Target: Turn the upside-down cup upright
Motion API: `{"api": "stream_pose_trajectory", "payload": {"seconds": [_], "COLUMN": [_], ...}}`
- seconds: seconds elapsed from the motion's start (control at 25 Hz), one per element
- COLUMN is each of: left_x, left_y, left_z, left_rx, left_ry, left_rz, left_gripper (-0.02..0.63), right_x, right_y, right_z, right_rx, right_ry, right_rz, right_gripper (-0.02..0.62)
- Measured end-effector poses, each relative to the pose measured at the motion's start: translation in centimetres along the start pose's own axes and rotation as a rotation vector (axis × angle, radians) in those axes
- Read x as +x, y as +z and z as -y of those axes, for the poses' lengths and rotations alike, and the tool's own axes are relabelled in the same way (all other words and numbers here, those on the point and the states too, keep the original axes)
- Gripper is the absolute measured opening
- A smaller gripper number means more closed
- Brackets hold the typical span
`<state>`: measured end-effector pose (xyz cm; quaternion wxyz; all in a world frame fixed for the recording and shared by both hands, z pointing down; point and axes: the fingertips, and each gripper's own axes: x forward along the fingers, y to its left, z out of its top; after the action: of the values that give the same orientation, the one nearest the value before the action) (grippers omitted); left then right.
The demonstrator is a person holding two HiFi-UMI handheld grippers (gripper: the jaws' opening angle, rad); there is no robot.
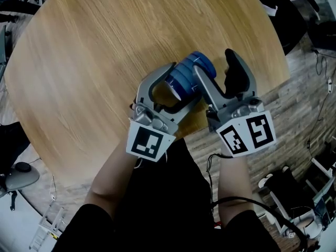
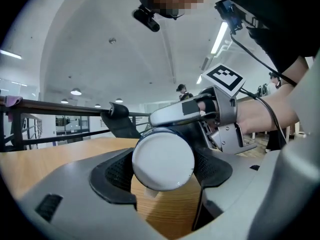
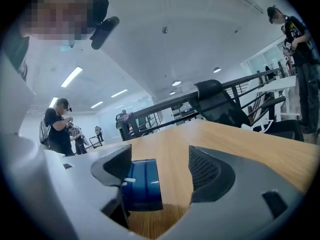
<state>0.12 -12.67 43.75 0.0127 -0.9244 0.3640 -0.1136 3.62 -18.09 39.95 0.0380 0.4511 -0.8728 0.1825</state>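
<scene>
The left gripper (image 2: pixel 162 165) clamped the ribbed blue cup (image 1: pixel 193 71) sideways, its flat, round white base facing that gripper. The right gripper (image 3: pixel 167 171) gaped, cup beside its left jaw

The cup (image 1: pixel 190 73) is blue with darker ringed bands, and its flat end is white. The table (image 1: pixel 94 62) is pale oak with a fine grain. The left claw (image 1: pixel 178 85) and right claw (image 1: pixel 214 63) are grey with black dotted pads (image 3: pixel 207 171), each bearing black-and-white square markers (image 1: pixel 148 140). The floor (image 1: pixel 294 98) is grey-brown planks.
</scene>
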Motion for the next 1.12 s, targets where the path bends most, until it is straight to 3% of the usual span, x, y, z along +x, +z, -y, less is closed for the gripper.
{"api": "stream_pose_trajectory", "payload": {"seconds": [0.52,1.12], "left_x": [-0.1,-0.3], "left_y": [0.2,-0.1], "left_z": [0.5,0.7], "left_rx": [0.011,-0.008], "left_ry": [-0.026,-0.027], "left_rz": [-0.015,-0.018], "left_gripper": [0.350,0.345], "right_x": [0.6,0.6], "right_y": [-1.7,-4.9], "right_z": [1.7,4.1], "right_rx": [0.075,0.019], "right_ry": [-0.037,-0.141], "right_rz": [-0.017,-0.112], "right_gripper": [0.364,0.341]}}
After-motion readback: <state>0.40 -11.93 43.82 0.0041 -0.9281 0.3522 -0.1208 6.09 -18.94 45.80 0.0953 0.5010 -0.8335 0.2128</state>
